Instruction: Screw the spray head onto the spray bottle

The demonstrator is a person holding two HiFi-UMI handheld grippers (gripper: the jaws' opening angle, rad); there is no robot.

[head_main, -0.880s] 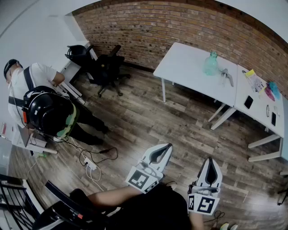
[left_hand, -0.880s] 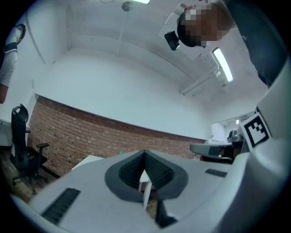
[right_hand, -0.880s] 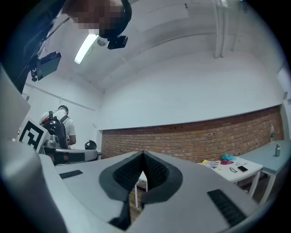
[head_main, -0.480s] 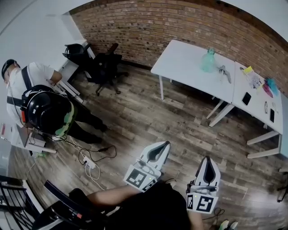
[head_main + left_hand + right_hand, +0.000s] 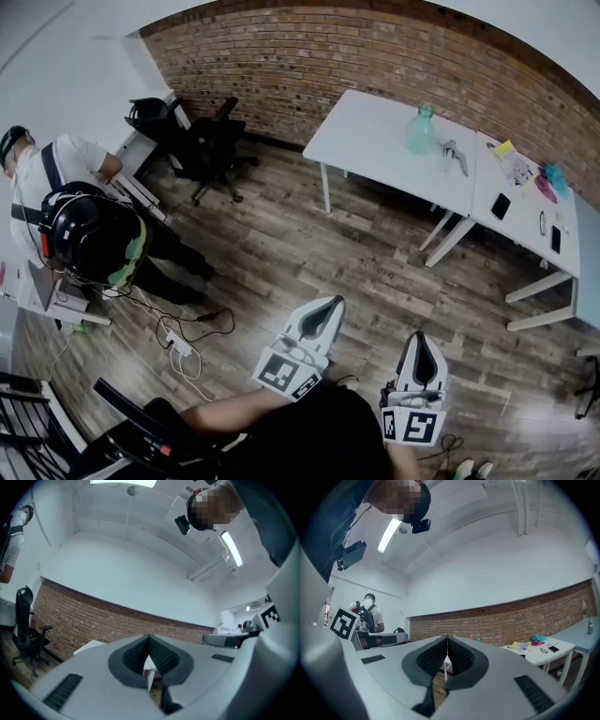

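Observation:
A pale green spray bottle [image 5: 421, 130] stands on a white table [image 5: 375, 141] far across the room, by the brick wall. A grey spray head [image 5: 455, 155] lies on the table just right of the bottle. Both grippers are held low near the person's body, far from the table. My left gripper [image 5: 324, 309] is shut with nothing in it, tips touching in the left gripper view [image 5: 148, 637]. My right gripper [image 5: 419, 343] is also shut and empty, as the right gripper view [image 5: 447, 638] shows.
A second white table [image 5: 530, 220] to the right carries phones [image 5: 501, 205], papers and small items. A black office chair [image 5: 211, 145] stands by the wall. A person with a backpack [image 5: 89, 239] bends over at left, with cables and a power strip [image 5: 180, 345] on the wooden floor.
The head view has shifted, so the tables and chair sit slightly further left and lower in the picture. Both grippers have stayed shut and drifted a little left.

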